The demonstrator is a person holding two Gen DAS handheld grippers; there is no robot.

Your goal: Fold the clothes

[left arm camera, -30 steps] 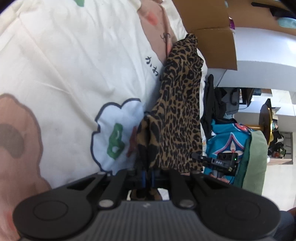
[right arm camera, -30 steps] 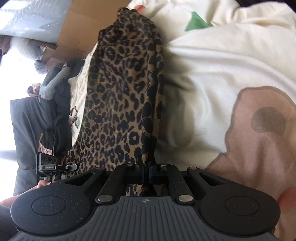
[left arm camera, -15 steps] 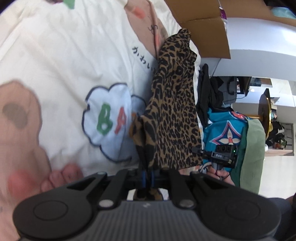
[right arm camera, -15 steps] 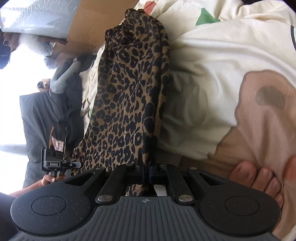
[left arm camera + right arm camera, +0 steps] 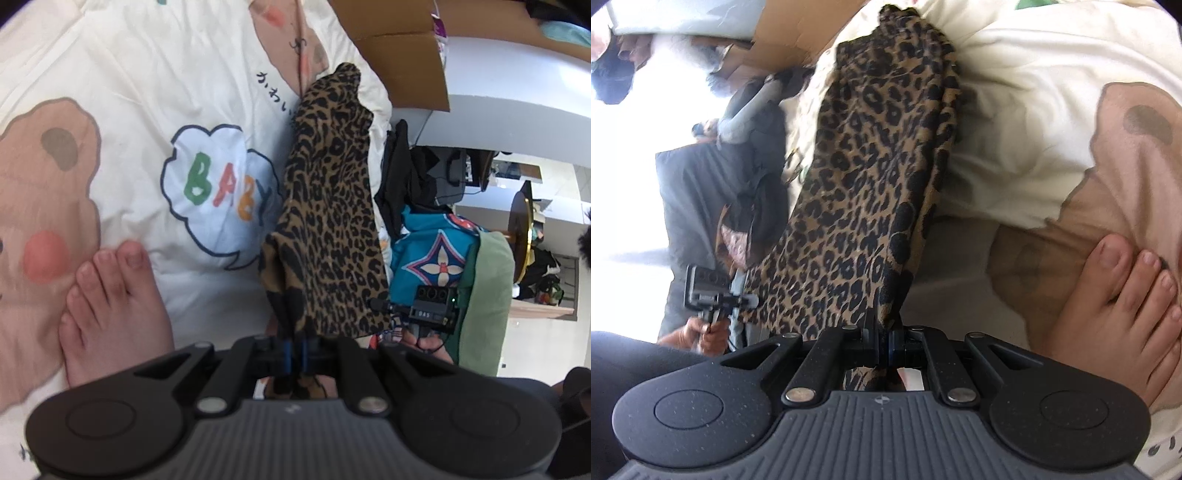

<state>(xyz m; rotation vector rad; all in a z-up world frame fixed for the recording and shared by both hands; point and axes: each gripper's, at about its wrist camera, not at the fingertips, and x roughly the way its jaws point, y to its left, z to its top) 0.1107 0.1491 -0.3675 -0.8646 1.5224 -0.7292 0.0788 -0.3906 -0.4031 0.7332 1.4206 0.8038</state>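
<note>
Two grippers held one garment between them. Our left gripper (image 5: 294, 350) was pinched tight on a corner of the leopard-print garment (image 5: 328, 221), and our right gripper (image 5: 884, 341) was clamped on another corner of the same cloth. From both pinches the garment ran straight away from the fingers, its long axis in line with each gripper, to a gathered far end that looked, though the fisheye blurred it, like an elastic waistband (image 5: 899, 13). It hung lifted over the cream cartoon-print duvet (image 5: 129, 92); whether the far end touched the duvet we could not tell. Neither hand was nearer, as both sat at the near edge. A bare foot (image 5: 114, 306) rested on the duvet beside us. We judged that any fold would turn on carrying this near edge along that axis toward the far end.
</note>
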